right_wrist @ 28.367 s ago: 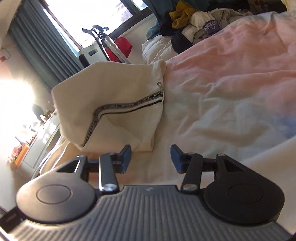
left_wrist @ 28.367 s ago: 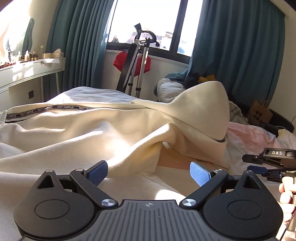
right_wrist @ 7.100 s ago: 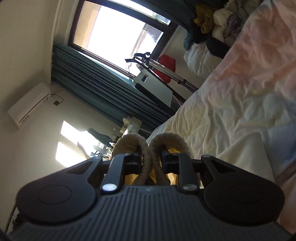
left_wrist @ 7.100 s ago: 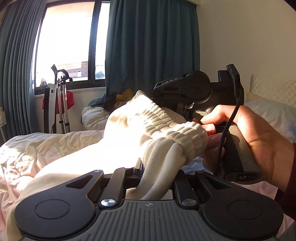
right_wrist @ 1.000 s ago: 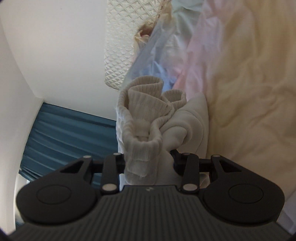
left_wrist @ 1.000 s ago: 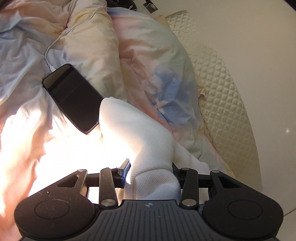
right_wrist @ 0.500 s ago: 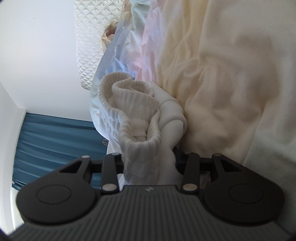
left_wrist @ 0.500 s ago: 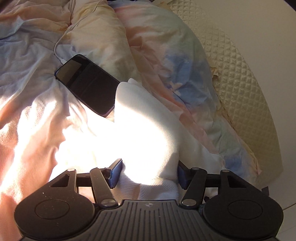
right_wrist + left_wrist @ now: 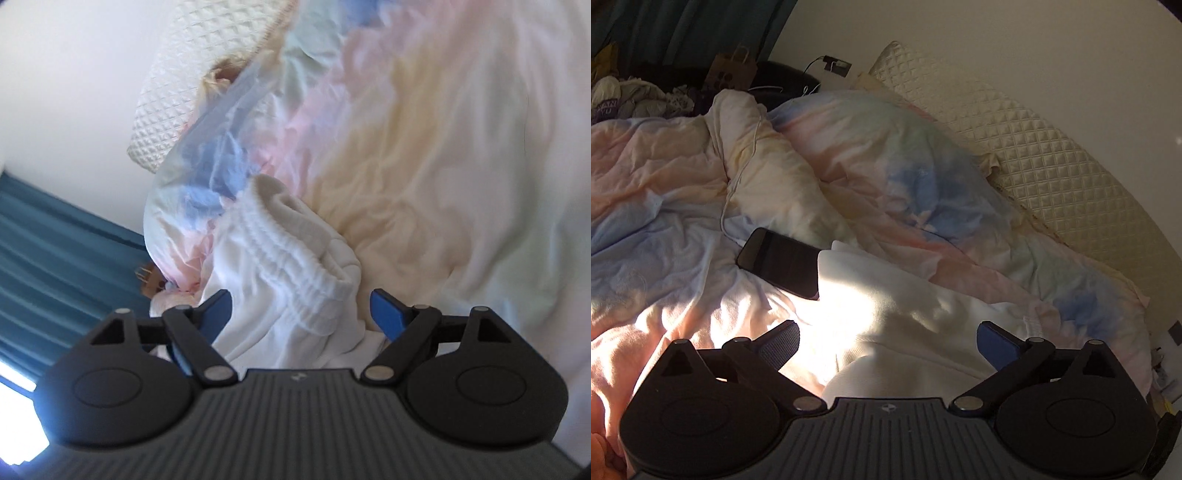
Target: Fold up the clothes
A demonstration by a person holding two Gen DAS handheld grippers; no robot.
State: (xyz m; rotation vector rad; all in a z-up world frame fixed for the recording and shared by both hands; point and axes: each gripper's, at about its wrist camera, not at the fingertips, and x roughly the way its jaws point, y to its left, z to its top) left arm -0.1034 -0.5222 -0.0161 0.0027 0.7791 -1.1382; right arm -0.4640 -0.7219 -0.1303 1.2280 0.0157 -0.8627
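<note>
Both sets of fingers, left gripper and right gripper, opening off the folded garment pinched a second ago, now loose on the bed between and just ahead of them: fold likely done, placed.

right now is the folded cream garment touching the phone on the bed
Touching. The left wrist view shows the garment corner overlapping the phone with no bedding visible between them.

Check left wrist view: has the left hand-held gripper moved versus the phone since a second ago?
Yes. The left hand-held gripper has backed away from the phone, jaws opening, off the folded cream garment.
</note>
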